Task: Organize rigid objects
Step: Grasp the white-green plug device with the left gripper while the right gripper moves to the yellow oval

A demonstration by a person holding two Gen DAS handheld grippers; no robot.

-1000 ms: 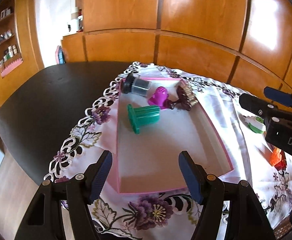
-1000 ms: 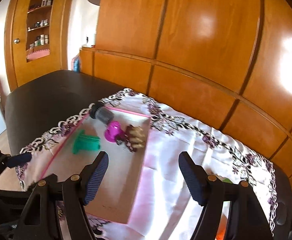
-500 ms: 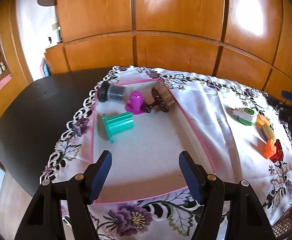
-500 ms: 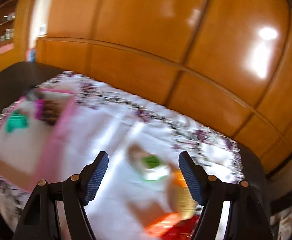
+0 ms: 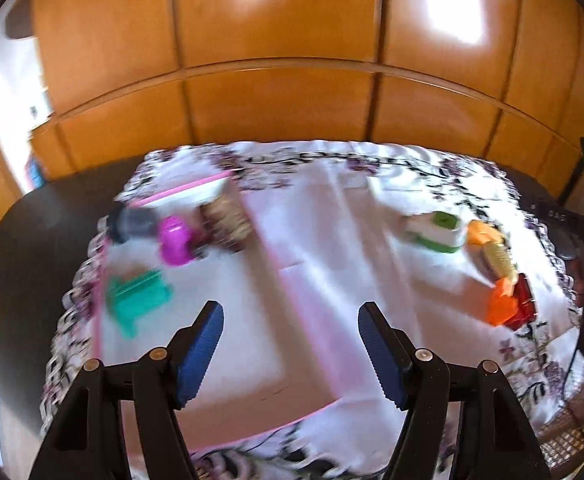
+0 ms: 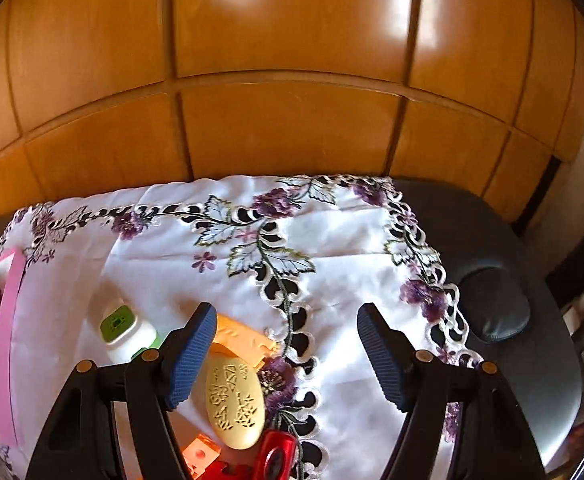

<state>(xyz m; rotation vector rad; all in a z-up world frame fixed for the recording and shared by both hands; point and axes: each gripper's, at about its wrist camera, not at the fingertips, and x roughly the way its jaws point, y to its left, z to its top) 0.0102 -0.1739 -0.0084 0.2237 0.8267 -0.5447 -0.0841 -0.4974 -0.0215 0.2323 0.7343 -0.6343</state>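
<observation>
Pink tray [image 5: 275, 256] holds four toys; five more sit on the cloth [image 6: 332, 264]. Left gripper [image 5: 290, 350] just widened, right gripper [image 6: 287, 350] is wide, both empty.

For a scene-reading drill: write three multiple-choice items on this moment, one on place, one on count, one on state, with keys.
1. Where is the green ribbed piece?
A. inside the pink-edged box
B. on the bare dark table
C. between the fingers

2. How many things lie in the box?
A. one
B. four
C. seven

3. The right hand-held gripper is:
A. shut on the cream oval piece
B. shut on nothing
C. open, empty

Key: 1 A, it lies on the box floor. 2 B, green piece, magenta piece, grey cylinder, brown-cream piece. 3 C, fingers stand apart above the cream oval piece.
</observation>
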